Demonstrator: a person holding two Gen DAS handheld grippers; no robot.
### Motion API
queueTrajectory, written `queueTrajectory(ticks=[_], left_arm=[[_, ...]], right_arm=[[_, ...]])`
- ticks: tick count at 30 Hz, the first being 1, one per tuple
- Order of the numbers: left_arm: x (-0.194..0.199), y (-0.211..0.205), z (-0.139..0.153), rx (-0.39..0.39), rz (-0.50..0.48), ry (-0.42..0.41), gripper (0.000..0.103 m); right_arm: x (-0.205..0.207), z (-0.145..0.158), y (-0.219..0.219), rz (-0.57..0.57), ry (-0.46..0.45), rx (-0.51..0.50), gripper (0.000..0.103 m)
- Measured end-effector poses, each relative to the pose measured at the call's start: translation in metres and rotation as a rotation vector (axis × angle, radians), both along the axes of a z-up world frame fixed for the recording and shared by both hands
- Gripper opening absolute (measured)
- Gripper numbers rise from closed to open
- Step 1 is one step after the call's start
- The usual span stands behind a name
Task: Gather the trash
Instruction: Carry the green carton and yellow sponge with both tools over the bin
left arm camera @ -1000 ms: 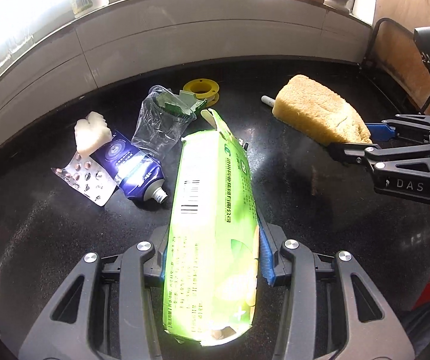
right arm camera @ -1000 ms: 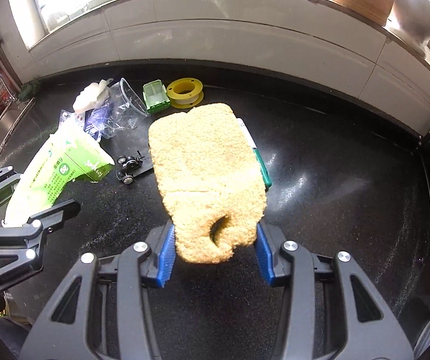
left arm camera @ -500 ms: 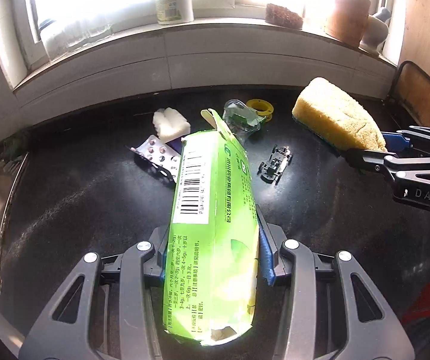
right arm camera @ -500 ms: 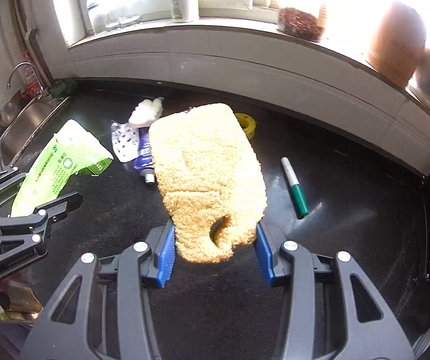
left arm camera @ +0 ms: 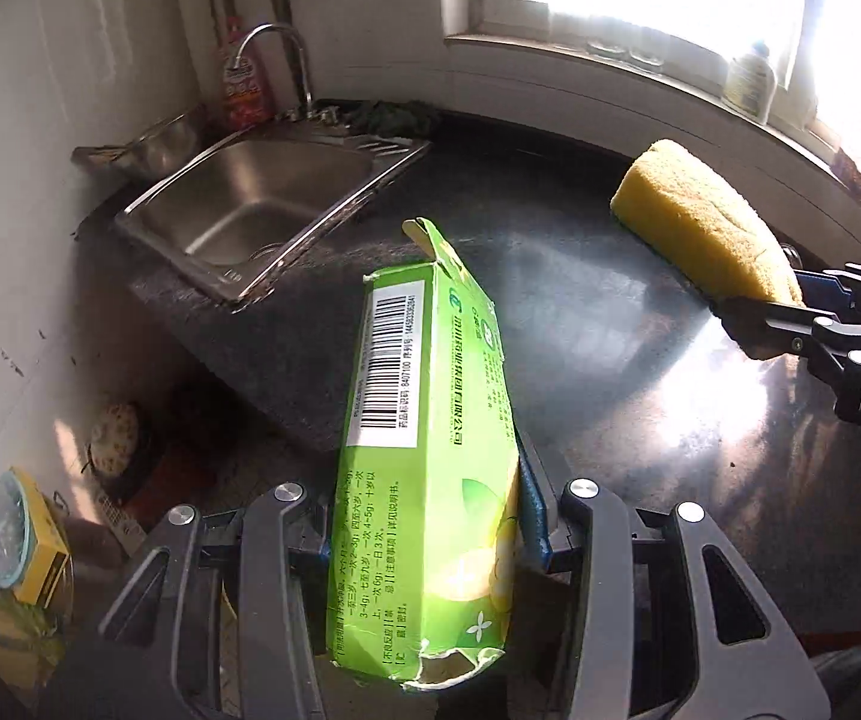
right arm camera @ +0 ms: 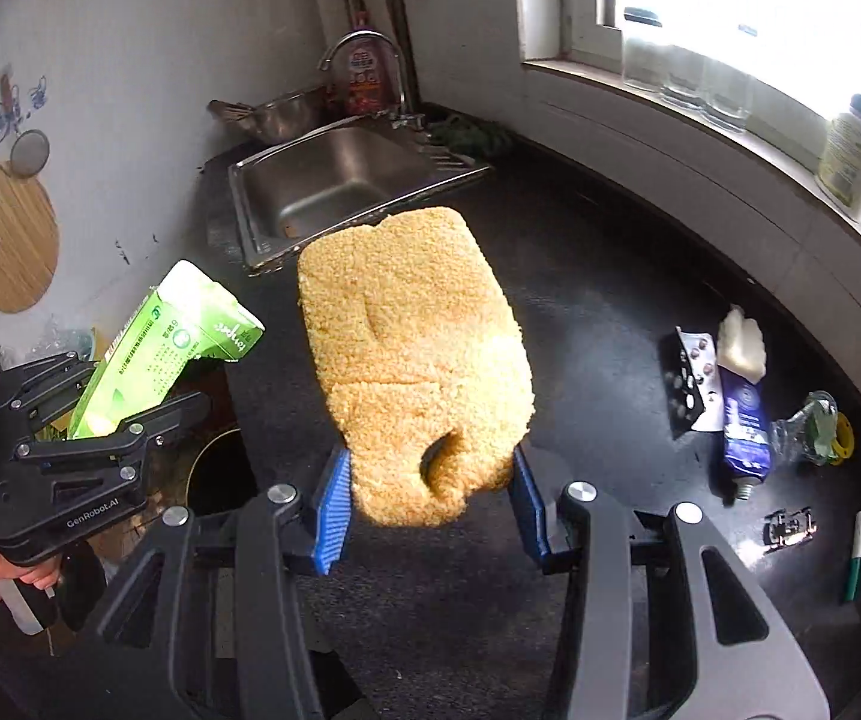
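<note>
I have swung both my hands away from the mess by the window and over toward the sink (left arm camera: 262, 204). A moment ago the little pile of trash was right in front of me; now it sits far off to the side on the black counter (right arm camera: 580, 312).

My left gripper (left arm camera: 424, 534) is squeezed partway shut on the green box (left arm camera: 430, 456). The box sticks up between the blue pads, with its torn flap on top. My right gripper (right arm camera: 430, 510) is also partway shut, and it pinches the yellow sponge (right arm camera: 412, 360) by its bottom end. Both things are up in the air, not touching the counter.

Past the counter edge, down low on the floor side, I can see a heap of bags and a yellow box (maybe that is where the trash goes, but I cannot tell for sure).

So I think two pieces are on their way out. Still left on the counter are the pill sheet (right arm camera: 694, 372), the white lump (right arm camera: 742, 342), the blue tube (right arm camera: 745, 426), the crushed plastic cup (right arm camera: 805, 426), the green pen (right arm camera: 853, 558) and a small metal clip (right arm camera: 787, 528). I will need more trips.
</note>
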State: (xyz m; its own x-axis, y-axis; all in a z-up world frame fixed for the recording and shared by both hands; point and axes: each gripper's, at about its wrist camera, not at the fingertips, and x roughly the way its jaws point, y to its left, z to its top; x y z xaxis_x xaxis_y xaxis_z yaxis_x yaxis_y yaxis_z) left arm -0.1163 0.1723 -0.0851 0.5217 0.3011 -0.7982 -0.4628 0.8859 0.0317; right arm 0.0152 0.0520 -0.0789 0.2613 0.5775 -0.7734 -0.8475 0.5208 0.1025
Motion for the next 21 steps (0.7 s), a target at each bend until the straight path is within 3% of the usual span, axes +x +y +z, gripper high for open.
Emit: queueTrajectory(ticks=[4, 9, 15, 21], left_arm=[[-0.063, 0.045, -0.012, -0.018, 0.162, 0.025, 0.043], [-0.123, 0.080, -0.037, -0.047, 0.290, 0.058, 0.043], [-0.160, 0.109, -0.077, -0.102, 0.356, 0.071, 0.043], [-0.167, 0.131, -0.143, -0.187, 0.362, 0.088, 0.043]], right_arm=[[-0.053, -0.005, 0.065, 0.164, 0.020, -0.006, 0.045], [-0.113, -0.021, 0.129, 0.327, 0.056, -0.031, 0.045], [-0.152, -0.055, 0.176, 0.401, 0.106, -0.087, 0.045], [-0.166, -0.097, 0.208, 0.407, 0.145, -0.167, 0.045]])
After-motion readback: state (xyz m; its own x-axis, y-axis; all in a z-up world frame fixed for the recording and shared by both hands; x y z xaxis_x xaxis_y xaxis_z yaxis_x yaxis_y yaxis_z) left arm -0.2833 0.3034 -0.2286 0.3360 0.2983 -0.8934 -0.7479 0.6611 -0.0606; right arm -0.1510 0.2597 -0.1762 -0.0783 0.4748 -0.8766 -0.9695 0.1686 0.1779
